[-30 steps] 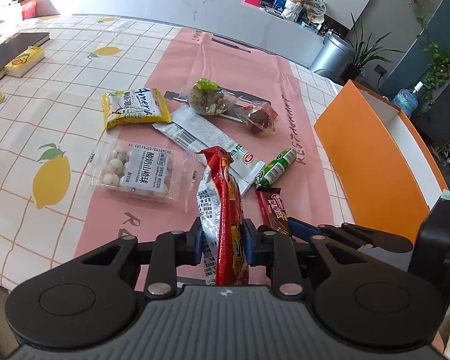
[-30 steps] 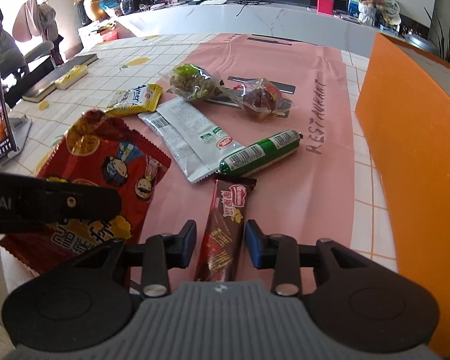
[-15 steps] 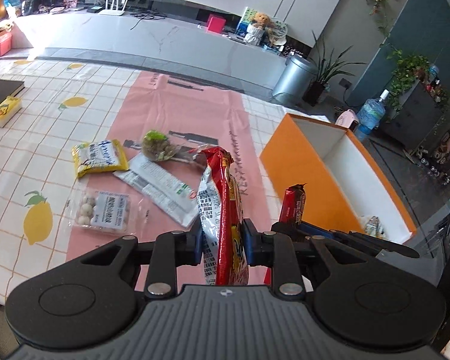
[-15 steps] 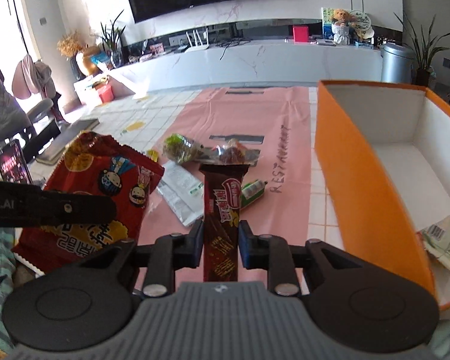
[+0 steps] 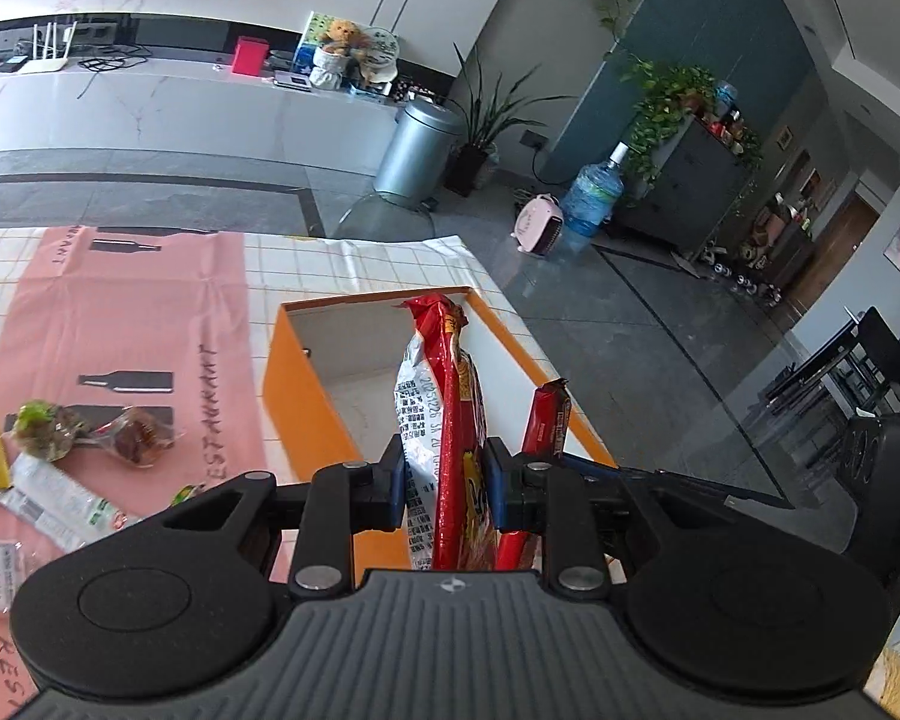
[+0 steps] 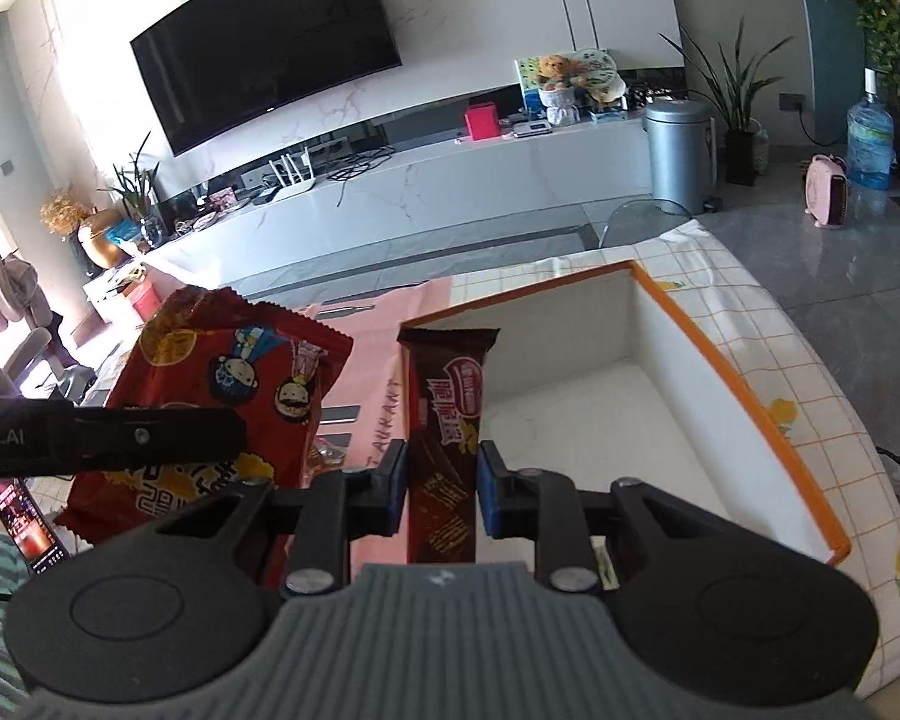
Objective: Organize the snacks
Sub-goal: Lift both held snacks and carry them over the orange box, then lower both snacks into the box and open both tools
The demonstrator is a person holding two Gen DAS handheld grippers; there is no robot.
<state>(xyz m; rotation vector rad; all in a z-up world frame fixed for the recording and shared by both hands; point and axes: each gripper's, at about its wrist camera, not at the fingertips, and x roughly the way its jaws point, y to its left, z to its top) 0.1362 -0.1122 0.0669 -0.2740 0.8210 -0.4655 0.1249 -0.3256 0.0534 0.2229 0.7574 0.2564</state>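
Counter [image 5: 354,264] under checked lemon cloth and pink runner, living room with wall TV beyond; orange box [image 6: 744,396], white inside, at its right end. Left gripper [image 5: 444,483] fingers clamp a red chip bag [image 5: 450,420] edge-on above the box; right gripper [image 6: 441,483] fingers pinch a brown wafer bar [image 6: 444,420] upright there. Both packs' lower ends are hidden behind the grippers.

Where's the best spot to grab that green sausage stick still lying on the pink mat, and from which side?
Only one end of the green sausage stick shows in the left wrist view; the left gripper hides the rest. It looks slim and lies flat, so probably come from above and pinch its middle across the narrow width, clear of the white wrapper beside it.
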